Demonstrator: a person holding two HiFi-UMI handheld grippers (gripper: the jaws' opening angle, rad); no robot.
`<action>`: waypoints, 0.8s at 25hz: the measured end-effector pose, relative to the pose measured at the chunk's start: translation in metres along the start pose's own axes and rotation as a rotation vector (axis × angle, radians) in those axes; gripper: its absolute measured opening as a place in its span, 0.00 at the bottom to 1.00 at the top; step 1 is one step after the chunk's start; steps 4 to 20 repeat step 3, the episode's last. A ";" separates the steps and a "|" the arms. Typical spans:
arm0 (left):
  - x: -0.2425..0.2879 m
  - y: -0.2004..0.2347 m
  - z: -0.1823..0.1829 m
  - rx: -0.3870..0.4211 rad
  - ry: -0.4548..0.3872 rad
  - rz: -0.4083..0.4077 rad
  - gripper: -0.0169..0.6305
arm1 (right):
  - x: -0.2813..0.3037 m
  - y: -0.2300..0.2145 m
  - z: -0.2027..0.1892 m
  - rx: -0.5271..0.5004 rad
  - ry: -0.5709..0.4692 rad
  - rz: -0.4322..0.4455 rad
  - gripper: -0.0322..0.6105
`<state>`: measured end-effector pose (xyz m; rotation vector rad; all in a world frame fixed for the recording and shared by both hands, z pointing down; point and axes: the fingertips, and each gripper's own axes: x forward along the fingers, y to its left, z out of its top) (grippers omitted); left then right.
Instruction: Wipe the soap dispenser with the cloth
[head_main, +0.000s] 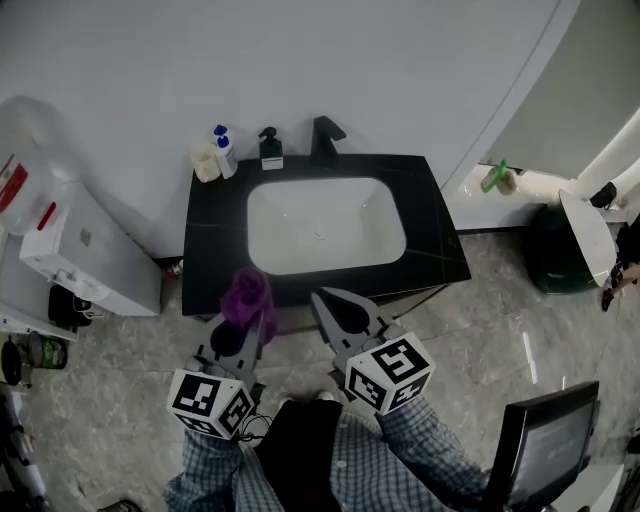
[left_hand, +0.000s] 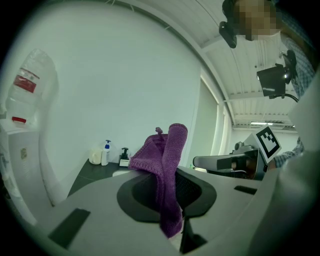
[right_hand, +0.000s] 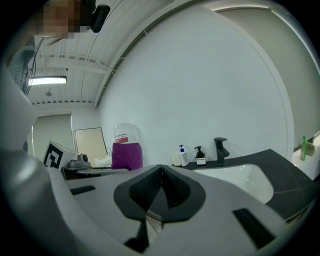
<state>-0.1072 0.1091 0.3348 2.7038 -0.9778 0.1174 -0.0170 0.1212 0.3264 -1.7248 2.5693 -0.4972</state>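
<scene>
A black soap dispenser (head_main: 270, 148) stands at the back of the black counter (head_main: 210, 250), left of the faucet (head_main: 324, 136); it also shows small in the left gripper view as the dispenser (left_hand: 124, 157) and in the right gripper view as the dispenser (right_hand: 200, 156). My left gripper (head_main: 248, 322) is shut on a purple cloth (head_main: 246, 295), which sticks up above the jaws as the cloth (left_hand: 165, 165). My right gripper (head_main: 338, 308) is shut with nothing in it, beside the left one, in front of the counter's near edge.
A white sink basin (head_main: 325, 225) fills the counter's middle. A white pump bottle (head_main: 224, 152) and a cream cup (head_main: 205, 162) stand at the back left. A water cooler (head_main: 85, 250) is to the left, a dark bin (head_main: 558, 250) to the right.
</scene>
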 end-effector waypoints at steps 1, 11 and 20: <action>0.002 -0.001 0.000 0.000 0.000 -0.004 0.11 | -0.001 -0.001 0.000 -0.001 0.001 -0.002 0.08; 0.005 -0.004 0.000 0.000 0.001 -0.012 0.11 | -0.003 -0.003 0.000 -0.001 0.003 -0.006 0.08; 0.005 -0.004 0.000 0.000 0.001 -0.012 0.11 | -0.003 -0.003 0.000 -0.001 0.003 -0.006 0.08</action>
